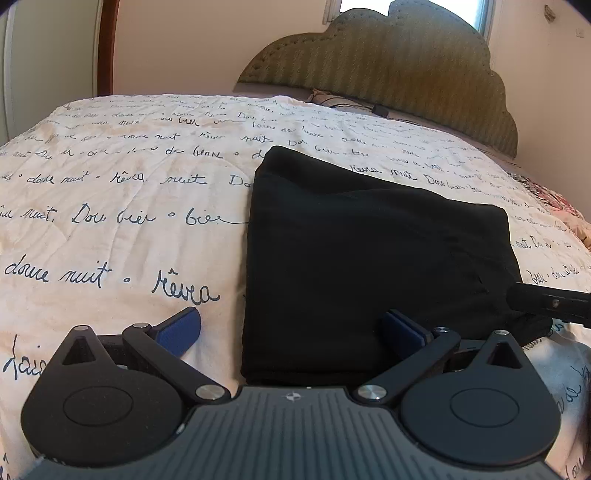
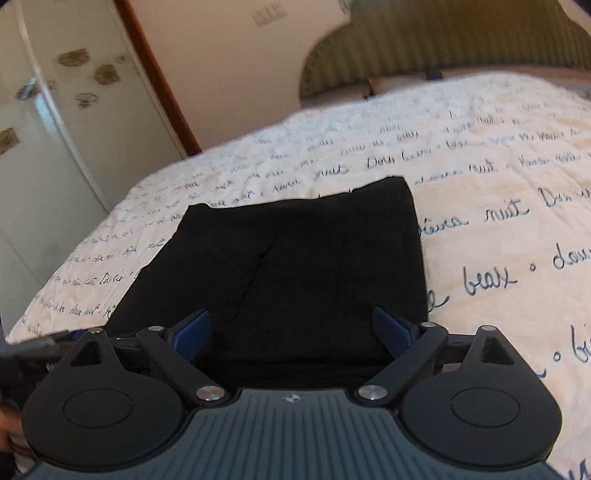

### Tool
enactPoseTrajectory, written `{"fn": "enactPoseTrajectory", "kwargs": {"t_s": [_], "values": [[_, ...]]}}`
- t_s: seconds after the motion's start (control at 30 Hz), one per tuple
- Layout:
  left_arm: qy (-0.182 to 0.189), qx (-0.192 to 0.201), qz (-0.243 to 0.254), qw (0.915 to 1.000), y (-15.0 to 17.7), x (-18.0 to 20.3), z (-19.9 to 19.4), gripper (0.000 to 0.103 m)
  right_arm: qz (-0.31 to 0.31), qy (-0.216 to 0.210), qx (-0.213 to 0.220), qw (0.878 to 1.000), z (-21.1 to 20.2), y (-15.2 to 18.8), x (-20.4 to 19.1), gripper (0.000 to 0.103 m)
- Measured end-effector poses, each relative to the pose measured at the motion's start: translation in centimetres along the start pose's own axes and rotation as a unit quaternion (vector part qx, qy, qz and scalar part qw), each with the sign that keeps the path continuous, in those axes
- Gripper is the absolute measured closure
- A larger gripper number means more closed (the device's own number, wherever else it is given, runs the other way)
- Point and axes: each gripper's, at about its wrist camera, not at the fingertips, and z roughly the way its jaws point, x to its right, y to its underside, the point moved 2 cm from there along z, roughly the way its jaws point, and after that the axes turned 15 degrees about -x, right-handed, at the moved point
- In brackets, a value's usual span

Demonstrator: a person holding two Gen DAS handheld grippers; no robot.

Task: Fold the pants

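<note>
A: Where are the pants (image 1: 369,266)?

B: Flat on the quilt (image 1: 122,229), folded into a black block with squared edges; in the right wrist view the pants (image 2: 295,273) run away from the camera, with a crease down the top layer.

A: And the left gripper (image 1: 291,328)?

B: Its jaws stand wide apart, holding nothing; one blue pad (image 1: 181,328) is over bare quilt, the other over the near left part of the pants; whether that pad touches the cloth I cannot tell.

A: The right gripper (image 2: 291,328)?

B: Also spread wide, nothing between its pads (image 2: 391,332); both sit over the near end of the pants, which fills the gap between them.

A: Do the two see each other?

B: Partly; a black finger of the right one enters the left wrist view from the right edge, at the near right corner of the pants; in the right wrist view a blurred dark shape at the left edge is probably the left one.

A: What lies beyond?

B: The quilt (image 2: 498,258) is cream with dark script; past it, a scalloped green headboard (image 1: 388,70) and a pillow (image 1: 332,99) at its foot; a window (image 1: 413,7) above; a pale door (image 2: 55,147) with flower marks to the left.
</note>
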Motion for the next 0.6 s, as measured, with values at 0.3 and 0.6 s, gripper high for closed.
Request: {"fn": "enactPoseTrajectory", "kwargs": {"t_s": [0.3,0.6], "values": [[0.012,0.069,-0.007,0.9975,1.1,-1.1,-5.7,0.005,0.073,-0.08,0.047,0.993,-5.3,0.5,0.0,0.008],[0.068,0.045,0.069,0.9943,3.3,3.4,-6.9,0.001,0.168,-0.206,0.041,0.963,-4.9,0.3,0.8,0.007]]}}
